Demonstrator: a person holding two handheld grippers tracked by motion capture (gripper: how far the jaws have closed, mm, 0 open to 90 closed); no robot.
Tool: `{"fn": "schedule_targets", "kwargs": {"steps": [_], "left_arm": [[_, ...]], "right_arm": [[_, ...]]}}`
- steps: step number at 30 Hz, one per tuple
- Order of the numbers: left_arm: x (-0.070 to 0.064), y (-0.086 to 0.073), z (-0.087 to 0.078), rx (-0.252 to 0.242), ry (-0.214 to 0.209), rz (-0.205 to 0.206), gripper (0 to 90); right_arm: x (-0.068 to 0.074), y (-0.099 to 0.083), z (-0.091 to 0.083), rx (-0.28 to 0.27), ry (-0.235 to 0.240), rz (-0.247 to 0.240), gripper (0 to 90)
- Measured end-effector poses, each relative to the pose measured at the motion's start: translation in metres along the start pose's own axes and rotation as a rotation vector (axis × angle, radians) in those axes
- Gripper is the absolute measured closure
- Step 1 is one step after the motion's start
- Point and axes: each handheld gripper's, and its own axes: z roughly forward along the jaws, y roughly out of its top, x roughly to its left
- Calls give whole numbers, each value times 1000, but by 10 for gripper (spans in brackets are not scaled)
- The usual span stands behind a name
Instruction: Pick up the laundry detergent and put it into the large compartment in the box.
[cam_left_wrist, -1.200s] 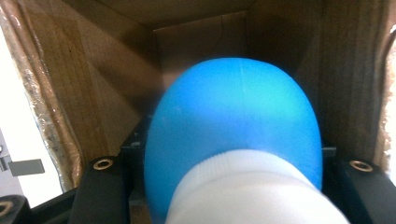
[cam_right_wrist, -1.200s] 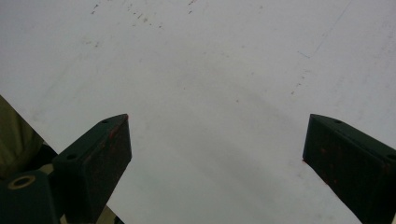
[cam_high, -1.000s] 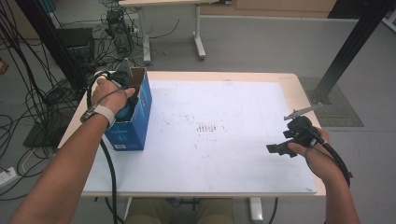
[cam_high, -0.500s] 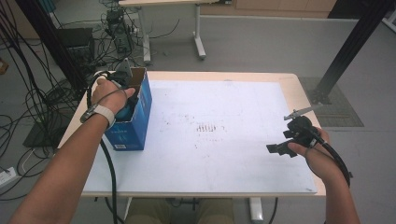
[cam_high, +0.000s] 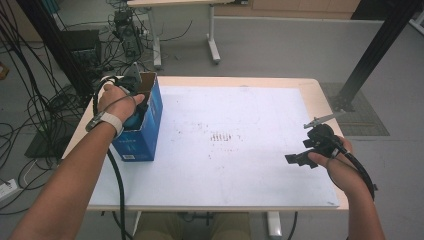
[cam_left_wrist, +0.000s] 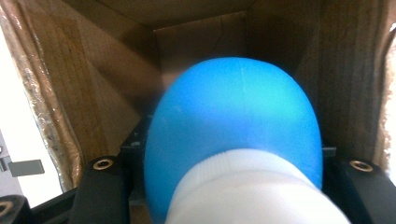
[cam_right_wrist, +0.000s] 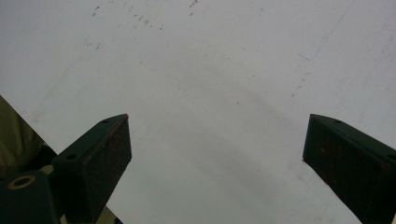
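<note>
At far left, the left gripper stays sunk in the blue box, jaws closed on a blue bottle ahead of them; nothing has shifted. Rightward, the right gripper remains wide open, empty, above the table.

Blue box (left edge) blocks; white mat open.

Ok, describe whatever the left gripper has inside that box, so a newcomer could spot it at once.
Start at the white table and go to its left edge, where an open blue cardboard box stands. Inside it, the left gripper is shut on a bottle. It has a rounded bright blue body and a ribbed white cap, vivid against the box's plain brown inner walls.
</note>
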Motion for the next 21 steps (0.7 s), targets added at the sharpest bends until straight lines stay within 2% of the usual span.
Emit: {"fn": "schedule_targets", "kwargs": {"steps": [21], "left_arm": [[1,0,0,-5,-2,1,384]], "right_arm": [[0,-1,1,2,1,1,77]]}}
